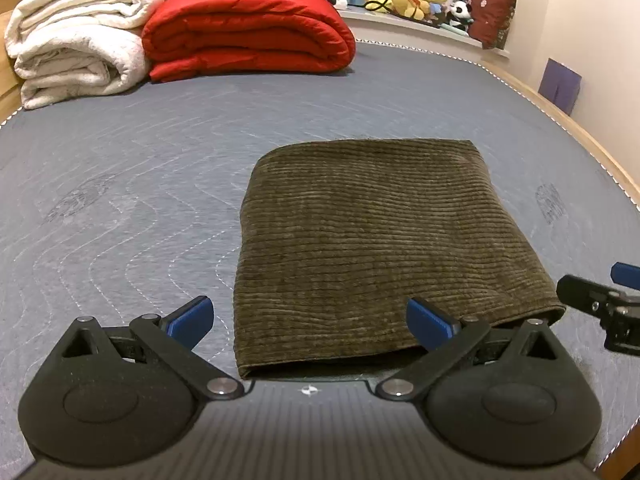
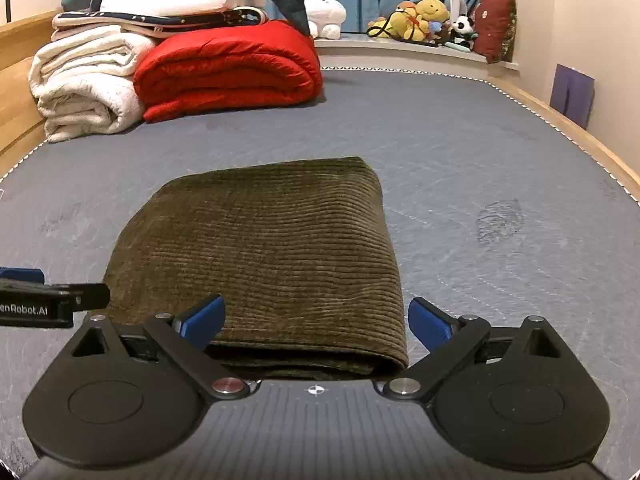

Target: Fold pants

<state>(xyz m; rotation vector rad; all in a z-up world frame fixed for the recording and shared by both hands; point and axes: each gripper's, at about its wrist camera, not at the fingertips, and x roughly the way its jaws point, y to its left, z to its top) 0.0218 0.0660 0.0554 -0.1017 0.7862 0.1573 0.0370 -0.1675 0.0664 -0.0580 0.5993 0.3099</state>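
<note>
Pants (image 1: 376,248) lie folded into a thick square on the mattress (image 1: 140,184), close to its near edge. Left gripper (image 1: 310,320) and right gripper (image 2: 316,320) both have fingers apart, holding nothing. I think a careless brush could pull the top layer open.

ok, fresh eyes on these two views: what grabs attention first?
The folded olive corduroy pants lie mid-mattress, right in front of both open grippers. Behind them, at the far left, a bright red quilt sits beside rolled white blankets, with plush toys on the window ledge.
</note>
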